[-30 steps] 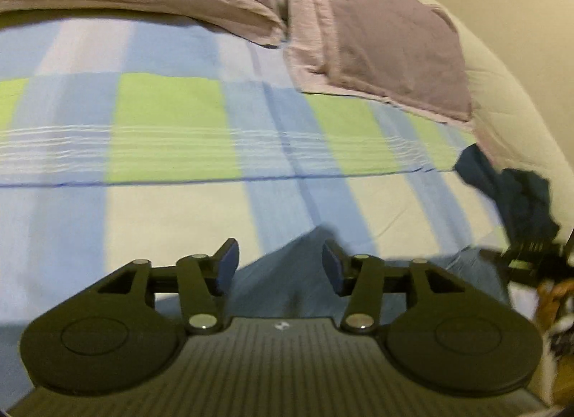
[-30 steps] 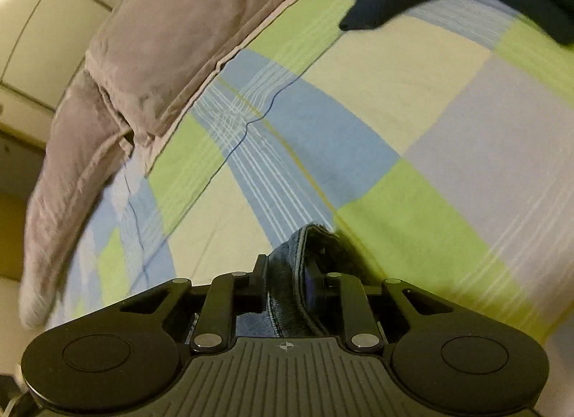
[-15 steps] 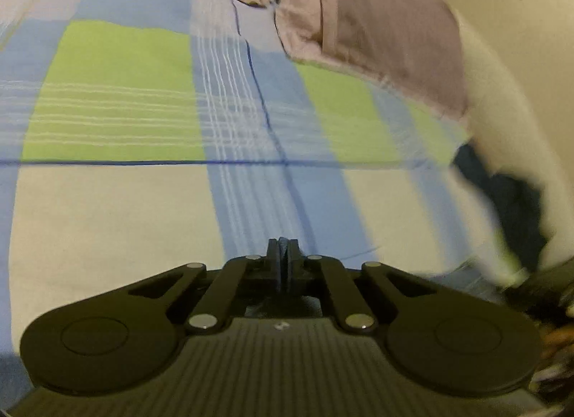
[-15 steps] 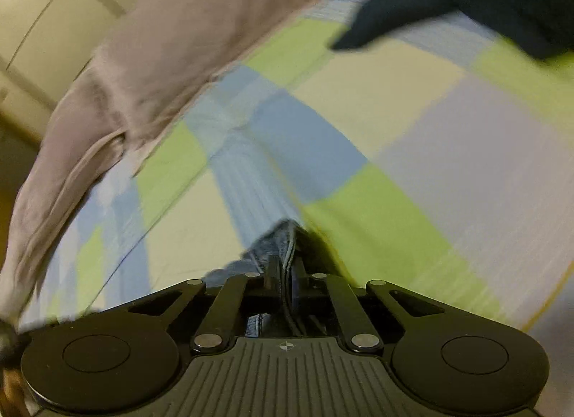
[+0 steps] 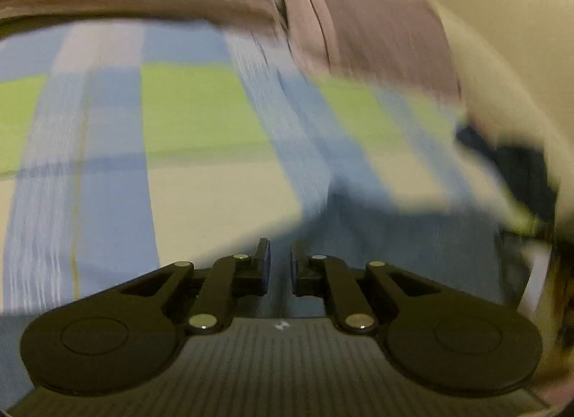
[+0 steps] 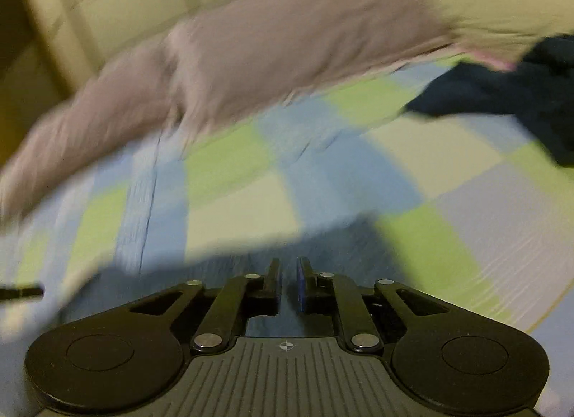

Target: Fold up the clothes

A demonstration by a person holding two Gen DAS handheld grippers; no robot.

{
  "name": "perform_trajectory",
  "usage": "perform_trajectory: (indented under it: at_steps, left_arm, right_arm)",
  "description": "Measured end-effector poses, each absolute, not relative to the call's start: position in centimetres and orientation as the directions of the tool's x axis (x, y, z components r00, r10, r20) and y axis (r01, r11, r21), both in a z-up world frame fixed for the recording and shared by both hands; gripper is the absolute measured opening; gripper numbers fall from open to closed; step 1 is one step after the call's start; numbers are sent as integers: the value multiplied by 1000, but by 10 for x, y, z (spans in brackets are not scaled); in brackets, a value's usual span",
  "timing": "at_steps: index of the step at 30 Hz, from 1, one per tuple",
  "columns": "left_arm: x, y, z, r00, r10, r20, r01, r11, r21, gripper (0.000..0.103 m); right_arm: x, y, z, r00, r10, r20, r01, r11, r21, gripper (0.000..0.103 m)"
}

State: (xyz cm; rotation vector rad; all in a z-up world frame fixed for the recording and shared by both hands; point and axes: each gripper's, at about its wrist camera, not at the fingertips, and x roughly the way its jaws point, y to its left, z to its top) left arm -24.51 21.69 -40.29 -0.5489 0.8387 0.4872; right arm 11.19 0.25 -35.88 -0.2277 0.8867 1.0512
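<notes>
Both views are blurred. Blue denim garment (image 5: 394,237) lies on the checked bedspread (image 5: 201,108), low in frame beneath both claws. Left claw (image 5: 280,270) and right claw (image 6: 288,282) stand slightly apart, holding nothing. Seemingly between folds; any regrasp needs a visible edge.

A pair of blue denim jeans (image 5: 394,237) lies spread on a checked bed cover, filling the lower centre of the left wrist view from about 6 o'clock out toward 3 o'clock, its faded blue cloth blurred by motion (no seam or pocket can be made out). In the right wrist view the same denim (image 6: 323,248) shows as a dark blue patch at 6 o'clock, flat on the cover. A second garment, a dark navy piece (image 6: 509,94), lies crumpled at 2 o'clock in the right wrist view, well apart from the denim; in the left wrist view it (image 5: 516,166) sits bunched at 3 o'clock.
</notes>
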Motion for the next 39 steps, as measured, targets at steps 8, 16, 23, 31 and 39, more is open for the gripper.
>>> perform_trajectory:
  at_steps: [8,16,23,31,39]
  left_arm:
    - [-323,242,-405,626,264,-733,-623,734,-268,5]
    - [-472,226,-395,556,360,-749,-747,611,-262,5]
    - [-584,212,-372,448,522,-726,-868,450,-212,4]
    - [-622,208,-397,439,620,-650,-889,406,-214,3]
    - [-646,190,-406,423,721,-548,-901,400,-169,3]
  right_arm:
    - [105,-3,-377,317,601,-733,-752,630,192,0]
    - [-35,-12,-390,241,577,-780,-838,529,133,0]
    - [-87,-5,-388,384,533,-754,-798,602,20,0]
    - [-125,-4,-426,465,608,-644,-826,559,-68,0]
    - [-143,-21,-436,521,651,-552,-818,565,-104,0]
